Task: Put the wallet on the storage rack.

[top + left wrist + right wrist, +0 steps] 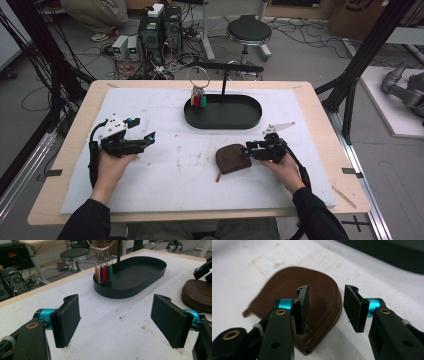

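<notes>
matt brown leather pouch (294, 287), stained white cloth mat (150, 170).

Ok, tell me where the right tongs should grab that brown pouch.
Probably the zipped curved edge of the pouch, coming from its right side. It lies flat on the mat, and the right tongs already straddle that edge, jaws open.
</notes>
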